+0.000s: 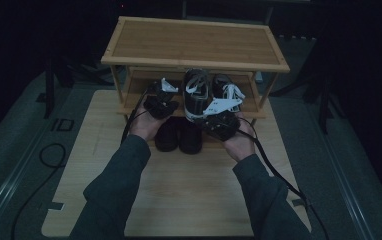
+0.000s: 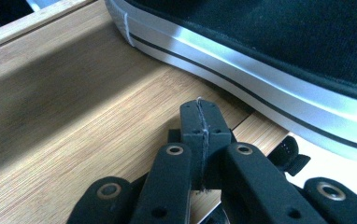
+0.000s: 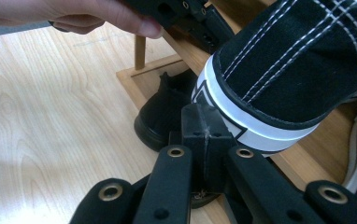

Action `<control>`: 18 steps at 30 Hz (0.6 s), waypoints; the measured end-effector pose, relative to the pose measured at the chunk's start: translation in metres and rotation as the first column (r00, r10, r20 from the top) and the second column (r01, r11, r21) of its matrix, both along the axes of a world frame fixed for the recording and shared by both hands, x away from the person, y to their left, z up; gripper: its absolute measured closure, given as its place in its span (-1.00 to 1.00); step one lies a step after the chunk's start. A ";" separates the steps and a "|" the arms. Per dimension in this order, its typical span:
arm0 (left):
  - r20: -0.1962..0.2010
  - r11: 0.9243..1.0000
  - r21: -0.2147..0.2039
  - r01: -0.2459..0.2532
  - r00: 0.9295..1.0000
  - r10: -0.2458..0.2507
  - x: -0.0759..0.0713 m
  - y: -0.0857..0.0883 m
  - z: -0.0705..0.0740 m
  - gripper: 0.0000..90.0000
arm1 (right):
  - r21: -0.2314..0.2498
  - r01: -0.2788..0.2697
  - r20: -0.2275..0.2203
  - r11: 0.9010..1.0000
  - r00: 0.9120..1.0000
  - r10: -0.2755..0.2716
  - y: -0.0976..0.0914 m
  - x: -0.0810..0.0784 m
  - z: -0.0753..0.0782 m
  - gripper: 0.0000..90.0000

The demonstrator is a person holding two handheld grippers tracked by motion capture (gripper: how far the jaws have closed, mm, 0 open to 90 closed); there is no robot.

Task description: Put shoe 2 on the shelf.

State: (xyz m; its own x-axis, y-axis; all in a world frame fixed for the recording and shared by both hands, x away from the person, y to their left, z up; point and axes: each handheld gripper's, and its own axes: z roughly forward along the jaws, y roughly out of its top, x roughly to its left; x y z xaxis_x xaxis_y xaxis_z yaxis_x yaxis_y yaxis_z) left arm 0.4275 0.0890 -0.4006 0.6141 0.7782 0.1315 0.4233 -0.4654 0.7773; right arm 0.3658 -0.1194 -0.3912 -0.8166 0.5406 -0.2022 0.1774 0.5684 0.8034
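The sneaker [image 1: 197,95] sits on the rack's [image 1: 194,42] middle shelf [image 2: 74,121], heel toward you and hanging over the shelf's front edge. In your right gripper view its heel [image 3: 279,70] juts past the edge, and your right gripper [image 3: 203,119] has its tips just beside the white sole band, at or nearly touching it; I cannot tell which. Those jaws are pressed together with nothing between them. Your left gripper [image 2: 200,116] is likewise closed and empty, its tips over bare shelf just beside the sneaker's white sidewall [image 2: 242,60], with a little gap between.

A second sneaker [image 1: 225,87] sits close on the first one's right, so room there is tight. To the left the shelf is bare wood up to the post. Under it, the bottom shelf holds a pair of black shoes [image 1: 179,136], their heels also poking out toward you. The top shelf is bare. The board [image 1: 189,195] in front of the rack is open around your forearms.
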 end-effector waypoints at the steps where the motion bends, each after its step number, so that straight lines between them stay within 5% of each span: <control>1: 0.000 1.000 0.000 0.000 1.000 0.000 0.000 0.000 0.000 1.00 | 0.000 0.000 0.000 1.000 1.000 0.000 0.000 0.000 0.000 1.00; 8: -0.001 1.000 0.001 0.002 1.000 -0.002 0.000 0.000 0.000 1.00 | -0.055 0.000 0.007 0.998 1.000 0.001 0.003 -0.001 -0.008 1.00; 14: 0.000 1.000 0.000 0.002 1.000 -0.002 0.000 0.000 0.000 1.00 | -0.022 0.041 0.031 0.999 0.999 -0.040 0.001 0.002 -0.008 1.00; 18: 0.002 1.000 0.003 0.002 1.000 -0.002 0.000 0.000 0.000 1.00 | -0.043 0.050 0.057 0.998 0.997 -0.047 0.006 0.002 -0.006 1.00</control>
State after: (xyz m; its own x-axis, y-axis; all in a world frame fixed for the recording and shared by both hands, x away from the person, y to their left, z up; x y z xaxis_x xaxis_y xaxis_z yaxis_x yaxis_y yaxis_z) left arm 0.4273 0.0891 -0.4006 0.6154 0.7766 0.1347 0.4210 -0.4683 0.7768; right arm 0.3681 -0.1134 -0.3974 -0.7764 0.5689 -0.2712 0.1612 0.5953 0.7872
